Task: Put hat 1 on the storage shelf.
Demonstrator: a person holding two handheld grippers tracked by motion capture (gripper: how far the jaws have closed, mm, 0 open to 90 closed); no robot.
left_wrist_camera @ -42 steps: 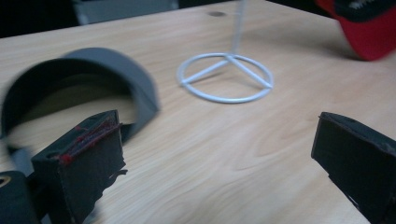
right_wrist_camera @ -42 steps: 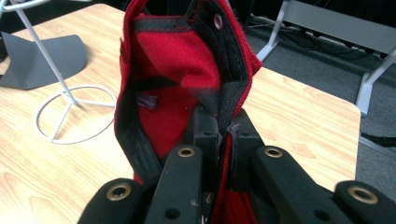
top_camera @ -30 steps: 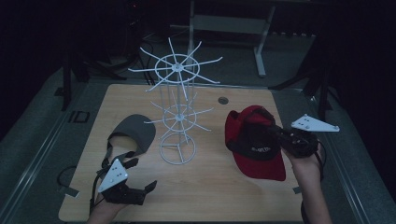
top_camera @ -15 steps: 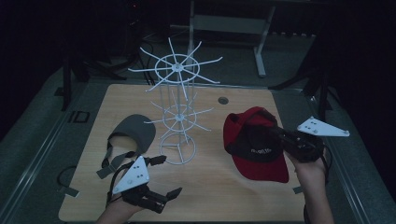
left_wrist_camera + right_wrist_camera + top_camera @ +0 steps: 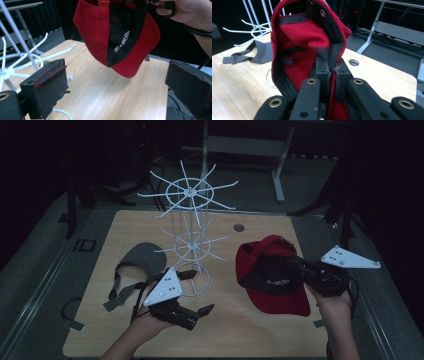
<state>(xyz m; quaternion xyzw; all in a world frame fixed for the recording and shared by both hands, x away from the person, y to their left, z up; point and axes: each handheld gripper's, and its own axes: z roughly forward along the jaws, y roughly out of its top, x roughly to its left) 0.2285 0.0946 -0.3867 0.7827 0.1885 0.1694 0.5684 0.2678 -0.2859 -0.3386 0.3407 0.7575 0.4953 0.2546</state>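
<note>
Right gripper (image 5: pixel 300 266) clamped on rim of red cap (image 5: pixel 270 275), cap lifted off tabletop (image 5: pixel 235 330) near right edge. Left gripper (image 5: pixel 200 292) jaws apart, empty, near front edge beside white wire rack (image 5: pixel 192 237). Judgement: keep clamp firm, raise cap level, open crown toward rack arm, avoid snagging prongs.

dark lab, wooden table (image 5: pixel 260 330), metal frames (image 5: pixel 245 145)

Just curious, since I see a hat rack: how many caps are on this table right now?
2. The red cap is at the table's right, clamped in the right gripper and lifted off the wood. The grey cap lies at the left beside the white wire rack. None looks hidden.
</note>
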